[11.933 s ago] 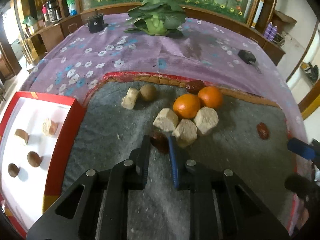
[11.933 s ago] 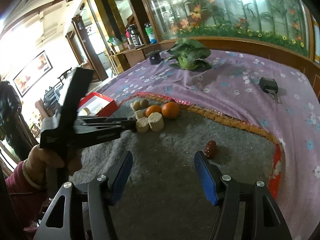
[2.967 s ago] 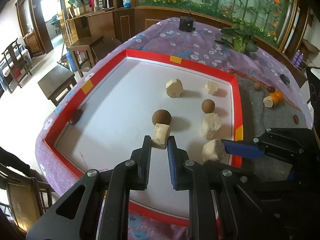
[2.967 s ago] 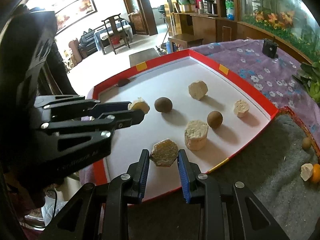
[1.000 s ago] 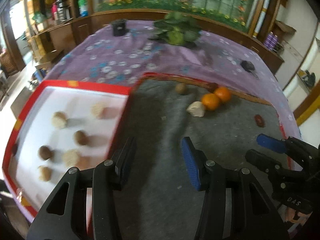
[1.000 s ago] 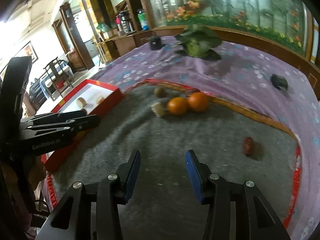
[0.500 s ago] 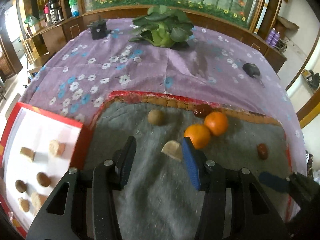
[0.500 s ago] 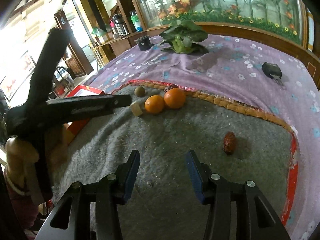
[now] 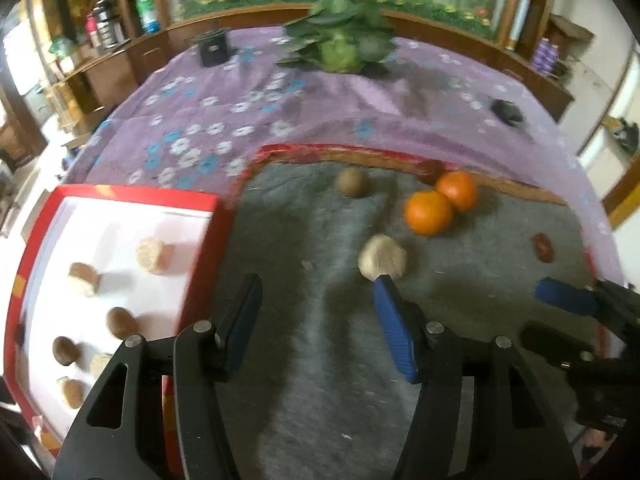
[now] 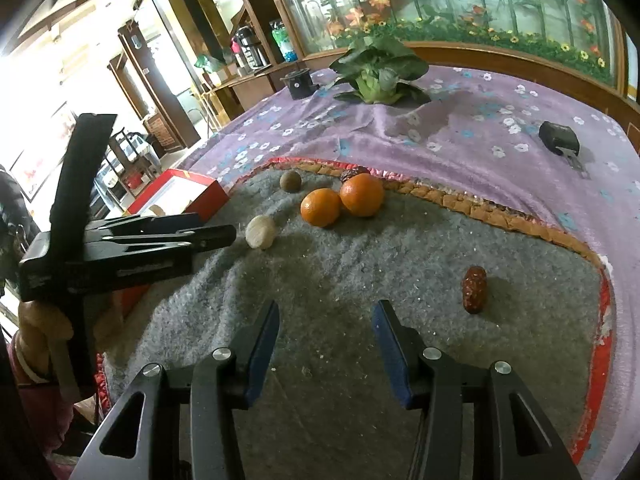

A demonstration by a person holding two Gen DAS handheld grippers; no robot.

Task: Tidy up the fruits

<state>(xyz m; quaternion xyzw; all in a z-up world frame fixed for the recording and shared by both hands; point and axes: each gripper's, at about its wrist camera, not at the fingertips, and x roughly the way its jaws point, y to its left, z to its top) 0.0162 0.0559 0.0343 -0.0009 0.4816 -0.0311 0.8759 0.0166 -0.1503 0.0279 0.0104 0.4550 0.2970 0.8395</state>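
On the grey felt mat (image 9: 320,360) lie two oranges (image 9: 428,213) (image 10: 320,207), a pale chunk (image 9: 382,257) (image 10: 260,232), a brown round fruit (image 9: 351,182) (image 10: 290,181), and red dates (image 9: 543,247) (image 10: 474,289). My left gripper (image 9: 316,296) is open and empty, its right fingertip just short of the pale chunk. My right gripper (image 10: 326,320) is open and empty above the mat, the date to its right. The red-rimmed white tray (image 9: 200,248) (image 10: 208,196) at the left holds several pale chunks and brown fruits.
A purple flowered cloth (image 9: 240,120) covers the table. A leafy green vegetable (image 9: 340,46) (image 10: 378,68), a black cup (image 9: 214,48) and a small black object (image 10: 558,138) lie on the far side. The right gripper shows at the left wrist view's right edge (image 9: 568,300).
My left gripper has drawn back a little from the fruits and shifted left; the pale chunk now lies by its right fingertip. My right gripper has come closer to the mat. Both stay open.
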